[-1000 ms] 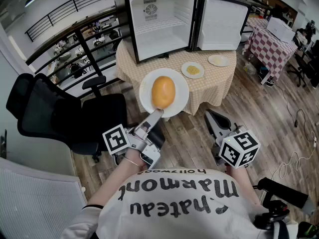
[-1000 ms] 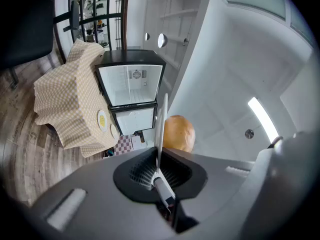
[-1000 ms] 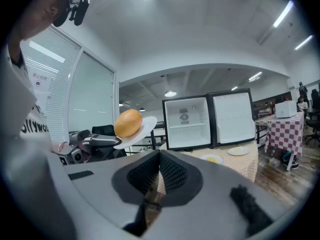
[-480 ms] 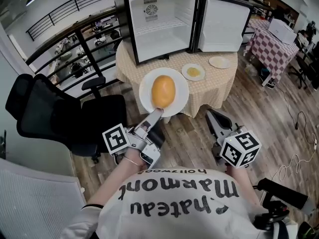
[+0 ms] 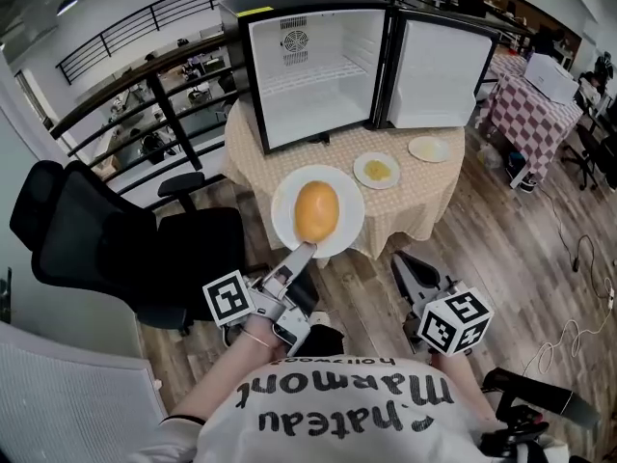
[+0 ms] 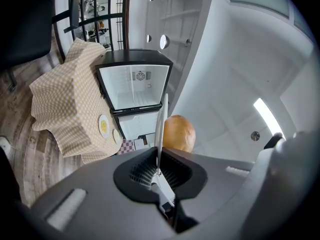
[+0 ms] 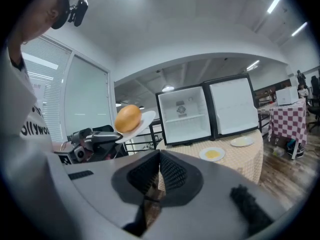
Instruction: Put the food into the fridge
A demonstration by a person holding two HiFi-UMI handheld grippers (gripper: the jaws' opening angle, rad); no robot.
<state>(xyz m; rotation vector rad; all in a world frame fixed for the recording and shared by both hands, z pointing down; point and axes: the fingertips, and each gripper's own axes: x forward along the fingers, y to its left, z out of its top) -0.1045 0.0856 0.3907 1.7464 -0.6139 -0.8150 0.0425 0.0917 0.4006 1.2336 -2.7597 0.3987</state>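
Observation:
A golden bun [image 5: 316,210] lies on a white plate [image 5: 343,231] held in the air before the table. My left gripper [image 5: 301,253] is shut on the plate's near rim. In the left gripper view the plate [image 6: 160,126] stands edge-on between the jaws, with the bun [image 6: 178,133] to its right. The small fridge [image 5: 318,66] stands on the table with its door swung wide and its inside bare. My right gripper [image 5: 409,270] hangs low at the right, shut with nothing in it. From the right gripper [image 7: 159,159] view the bun [image 7: 127,117] shows at the left.
A round table with a checked cloth [image 5: 415,205] carries a plate with yellow food [image 5: 376,171] and another small plate [image 5: 428,149]. A black office chair [image 5: 106,249] stands at the left, a second checked table [image 5: 535,99] at the right. The floor is wood.
The plate with the bun stays gripped and hardly moves. The right gripper has dropped a little closer to the body. The table and fridge sit slightly lower in the head view.

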